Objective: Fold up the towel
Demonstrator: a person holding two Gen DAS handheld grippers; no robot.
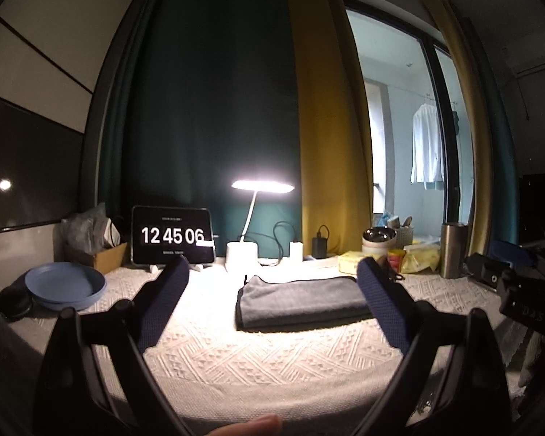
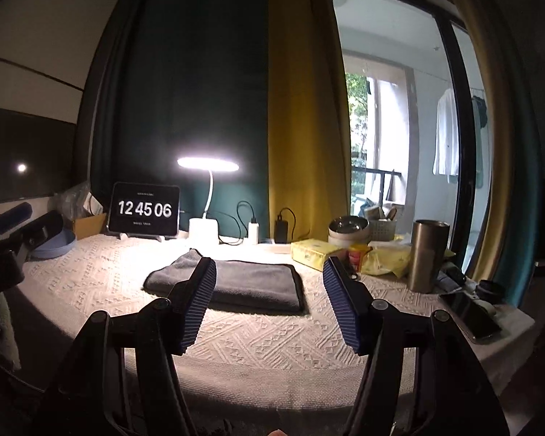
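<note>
Jaws of left gripper and right gripper gape wide (empty), seemingly clear of the folded towel.

Both wrist views face curtain, low over table; share towel.

Item count: one grey towel, folded. Two blue plates, stacked. One tablet clock. One lit desk lamp. One steel tumbler. One phone. Two grippers, left and right, both spread apart.
</note>
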